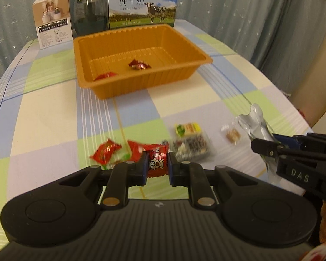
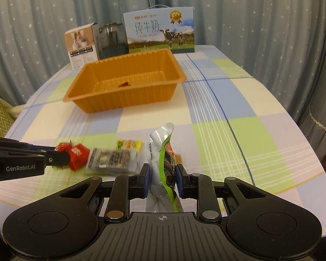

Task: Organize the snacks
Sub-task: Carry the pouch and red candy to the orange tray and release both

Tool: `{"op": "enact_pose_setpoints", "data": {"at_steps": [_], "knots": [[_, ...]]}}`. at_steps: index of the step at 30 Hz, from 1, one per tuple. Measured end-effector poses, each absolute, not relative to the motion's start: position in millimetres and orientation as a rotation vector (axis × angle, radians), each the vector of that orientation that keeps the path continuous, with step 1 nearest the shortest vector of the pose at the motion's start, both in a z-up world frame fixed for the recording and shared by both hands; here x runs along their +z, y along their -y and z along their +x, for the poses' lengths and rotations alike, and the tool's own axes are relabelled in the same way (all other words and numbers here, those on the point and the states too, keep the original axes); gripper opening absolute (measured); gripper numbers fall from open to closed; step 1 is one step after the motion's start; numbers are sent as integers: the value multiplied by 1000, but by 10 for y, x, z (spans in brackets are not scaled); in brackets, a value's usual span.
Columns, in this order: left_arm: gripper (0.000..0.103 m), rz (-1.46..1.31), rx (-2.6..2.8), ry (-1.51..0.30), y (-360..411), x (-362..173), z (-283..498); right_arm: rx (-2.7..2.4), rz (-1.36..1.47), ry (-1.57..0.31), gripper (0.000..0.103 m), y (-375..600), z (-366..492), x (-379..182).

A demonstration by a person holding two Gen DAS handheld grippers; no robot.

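My left gripper (image 1: 157, 163) is shut on a red snack packet (image 1: 157, 159), held just above the table near the front. More red candies (image 1: 106, 152) lie to its left, and a clear pack of dark snacks (image 1: 191, 145), a yellow packet (image 1: 187, 128) and a small brown candy (image 1: 232, 135) to its right. My right gripper (image 2: 163, 174) is shut on a silver and green pouch (image 2: 160, 150) that stands upright between the pads. The orange tray (image 1: 141, 87) sits farther back with two red candies (image 1: 139, 64) inside; it also shows in the right wrist view (image 2: 123, 100).
A milk carton box (image 1: 141, 4), a dark jar (image 1: 89, 13) and a small white box (image 1: 52, 19) stand behind the tray at the table's far edge. Star-patterned curtains (image 2: 250, 10) hang around the checked tablecloth (image 2: 228, 130). The left gripper shows at the left of the right wrist view (image 2: 54, 158).
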State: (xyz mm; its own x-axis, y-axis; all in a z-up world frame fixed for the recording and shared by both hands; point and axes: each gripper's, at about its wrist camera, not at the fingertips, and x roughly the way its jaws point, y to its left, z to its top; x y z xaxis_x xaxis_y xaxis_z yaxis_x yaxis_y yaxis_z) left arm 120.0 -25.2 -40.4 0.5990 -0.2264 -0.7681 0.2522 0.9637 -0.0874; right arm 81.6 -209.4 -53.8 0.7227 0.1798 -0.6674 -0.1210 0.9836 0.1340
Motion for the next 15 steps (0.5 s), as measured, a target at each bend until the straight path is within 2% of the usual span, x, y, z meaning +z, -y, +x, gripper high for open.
{"op": "enact_pose_setpoints", "data": {"at_steps": [15], "knots": [[16,-37,-259,-803,209,-8,1904,238,84,-671,25,2045,1698,-104]]}}
